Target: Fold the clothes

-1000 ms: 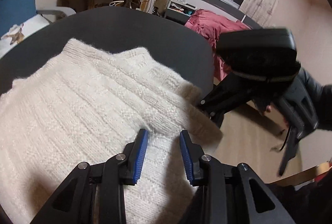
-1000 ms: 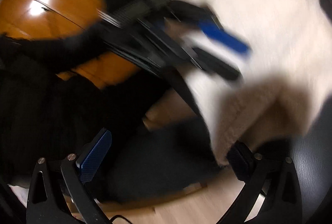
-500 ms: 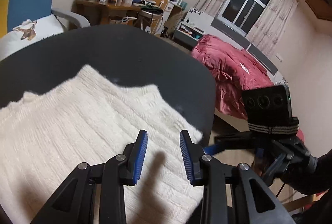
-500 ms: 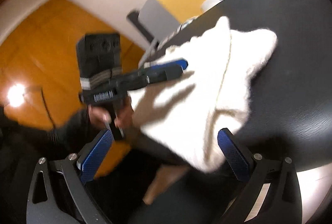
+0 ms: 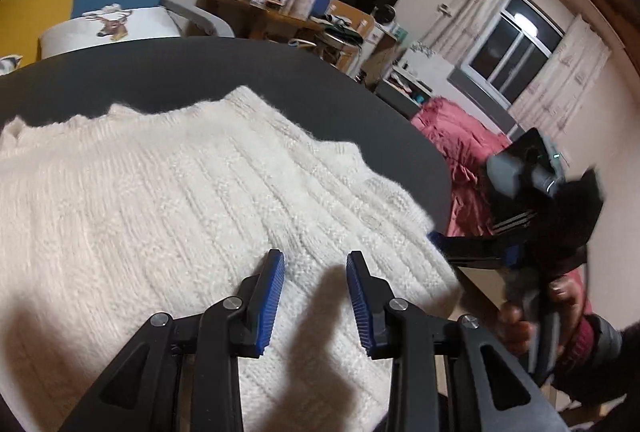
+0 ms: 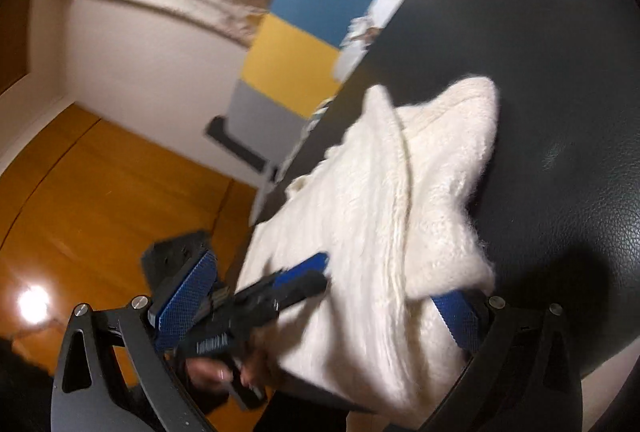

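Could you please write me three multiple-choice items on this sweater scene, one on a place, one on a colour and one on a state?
1. Where does the sweater lie?
A. On the dark round table
B. On the red bedding
C. On the wooden floor

2. What colour are the pads on the fingers of the left gripper?
A. Red
B. Blue
C. Green

3. How does the left gripper stand?
A. Shut on a sweater corner
B. Fingers apart over the sweater, nothing between them
C. Holding a hanger

Answers:
1. A, the knit spreads across the dark tabletop.
2. B, both pads show ribbed blue faces.
3. B, bare sweater and shadow show through the gap between the fingers.
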Action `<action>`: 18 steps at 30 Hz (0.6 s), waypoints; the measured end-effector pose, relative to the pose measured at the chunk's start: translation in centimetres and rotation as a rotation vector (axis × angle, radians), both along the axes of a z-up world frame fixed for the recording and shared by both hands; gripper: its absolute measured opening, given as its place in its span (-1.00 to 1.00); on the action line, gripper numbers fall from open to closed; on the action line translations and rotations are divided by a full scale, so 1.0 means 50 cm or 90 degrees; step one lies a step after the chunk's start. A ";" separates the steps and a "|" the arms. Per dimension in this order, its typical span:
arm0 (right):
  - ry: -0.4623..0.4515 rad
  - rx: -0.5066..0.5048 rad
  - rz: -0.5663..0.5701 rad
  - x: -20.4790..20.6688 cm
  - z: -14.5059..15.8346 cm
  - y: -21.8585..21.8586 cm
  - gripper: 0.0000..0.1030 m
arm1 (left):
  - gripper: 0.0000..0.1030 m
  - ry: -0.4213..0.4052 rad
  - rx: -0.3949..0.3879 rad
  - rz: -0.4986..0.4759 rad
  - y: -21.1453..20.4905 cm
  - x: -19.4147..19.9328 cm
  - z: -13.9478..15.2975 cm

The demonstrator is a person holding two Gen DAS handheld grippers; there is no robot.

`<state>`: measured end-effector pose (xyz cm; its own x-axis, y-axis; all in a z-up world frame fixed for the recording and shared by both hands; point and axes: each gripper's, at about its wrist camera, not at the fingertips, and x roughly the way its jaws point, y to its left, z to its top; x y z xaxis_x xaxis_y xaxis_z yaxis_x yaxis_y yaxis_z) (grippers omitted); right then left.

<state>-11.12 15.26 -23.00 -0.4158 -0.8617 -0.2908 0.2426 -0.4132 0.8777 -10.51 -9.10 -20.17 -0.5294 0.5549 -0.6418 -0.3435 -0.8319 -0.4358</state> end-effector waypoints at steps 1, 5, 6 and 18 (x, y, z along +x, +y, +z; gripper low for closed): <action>-0.004 -0.004 -0.010 -0.001 0.008 0.007 1.00 | -0.37 -0.003 0.001 0.016 0.003 0.002 -0.002; 0.051 -0.094 -0.044 -0.020 0.062 0.022 1.00 | -0.37 -0.005 0.002 0.055 0.025 0.003 -0.011; 0.023 -0.043 -0.043 -0.030 0.053 0.011 1.00 | -0.37 -0.004 -0.003 0.061 0.030 0.001 -0.012; -0.062 0.041 -0.097 -0.040 -0.004 0.003 1.00 | -0.35 0.019 -0.018 0.028 0.055 -0.066 0.002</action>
